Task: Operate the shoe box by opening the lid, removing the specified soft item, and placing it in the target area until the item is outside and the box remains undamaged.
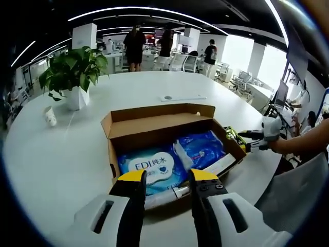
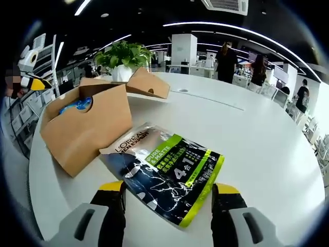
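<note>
- Right gripper view: the right gripper (image 2: 168,198) has its 2 yellow-tipped jaws spread wide, one on each side of the near end of the L'Oréal sachet (image 2: 167,171); I can't tell whether either jaw touches it.
- The sachet lies flat on the white table (image 2: 257,134), outside and just beside the shoe box (image 2: 85,126). Its long axis runs from the box corner diagonally toward the gripper, green edge nearest the right jaw.
- The right gripper is the nearer one; as I judge it, the pack is already out and only needs setting in place.
- Left gripper view: the left gripper (image 1: 165,180) hangs with its jaws parted and empty at the box's near wall.
- Inside the open box lie a wet-wipes pack (image 1: 149,170) and a blue soft pack (image 1: 203,146); the lid flap (image 1: 159,114) stands back.
- A potted plant (image 1: 74,74) stands well apart.
</note>
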`<state>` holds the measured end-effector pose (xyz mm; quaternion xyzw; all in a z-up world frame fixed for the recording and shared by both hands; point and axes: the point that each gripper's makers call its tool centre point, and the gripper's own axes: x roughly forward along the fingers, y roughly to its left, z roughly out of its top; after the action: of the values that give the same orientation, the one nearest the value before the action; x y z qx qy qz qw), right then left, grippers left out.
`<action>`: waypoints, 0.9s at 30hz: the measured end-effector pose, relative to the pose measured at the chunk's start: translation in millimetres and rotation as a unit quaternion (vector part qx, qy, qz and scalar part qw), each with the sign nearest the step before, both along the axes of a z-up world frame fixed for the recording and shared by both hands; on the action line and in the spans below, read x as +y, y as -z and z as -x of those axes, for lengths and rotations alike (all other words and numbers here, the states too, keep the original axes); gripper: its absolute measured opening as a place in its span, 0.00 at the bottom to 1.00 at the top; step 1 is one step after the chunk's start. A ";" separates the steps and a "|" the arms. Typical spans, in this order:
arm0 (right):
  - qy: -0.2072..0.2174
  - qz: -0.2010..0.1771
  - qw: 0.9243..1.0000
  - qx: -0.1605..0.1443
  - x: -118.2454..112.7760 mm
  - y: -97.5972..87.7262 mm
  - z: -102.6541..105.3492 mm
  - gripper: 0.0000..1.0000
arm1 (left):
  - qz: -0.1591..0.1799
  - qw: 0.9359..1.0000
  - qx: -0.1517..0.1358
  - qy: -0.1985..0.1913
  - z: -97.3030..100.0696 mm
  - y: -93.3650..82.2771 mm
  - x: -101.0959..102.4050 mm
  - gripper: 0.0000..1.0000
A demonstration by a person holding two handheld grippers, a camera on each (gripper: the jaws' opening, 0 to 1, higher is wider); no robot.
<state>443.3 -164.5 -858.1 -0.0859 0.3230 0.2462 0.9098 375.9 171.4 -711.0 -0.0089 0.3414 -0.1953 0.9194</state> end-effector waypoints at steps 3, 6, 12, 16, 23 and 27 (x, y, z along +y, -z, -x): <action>-0.004 0.000 1.000 0.000 -0.3 -1.1 -1.8 0.65 | -0.006 1.000 0.003 -0.002 1.5 1.8 4.1 0.33; -0.012 0.006 1.000 -0.001 -2.5 0.1 -6.3 0.64 | -0.008 1.000 0.004 -0.007 2.6 2.7 9.9 0.33; -0.017 0.011 1.000 -0.002 -6.8 -1.8 -6.6 0.61 | -0.013 1.000 0.008 -0.021 8.7 7.2 23.4 0.33; -0.017 0.015 1.000 -0.001 -12.1 -2.7 -6.3 0.59 | -0.016 0.999 0.013 -0.029 12.5 10.8 30.0 0.33; -0.022 0.027 0.999 -0.007 -17.9 -4.1 -4.5 0.56 | -0.026 0.998 0.016 -0.047 14.4 15.5 43.6 0.31; -0.021 0.026 0.999 -0.006 -19.6 -4.7 -3.6 0.56 | -0.031 0.997 0.020 -0.062 14.0 21.1 55.6 0.30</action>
<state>446.9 -184.1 -853.4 -0.1178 0.3216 0.2566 0.9038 361.9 227.0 -732.1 -0.0052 0.3641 -0.1265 0.9227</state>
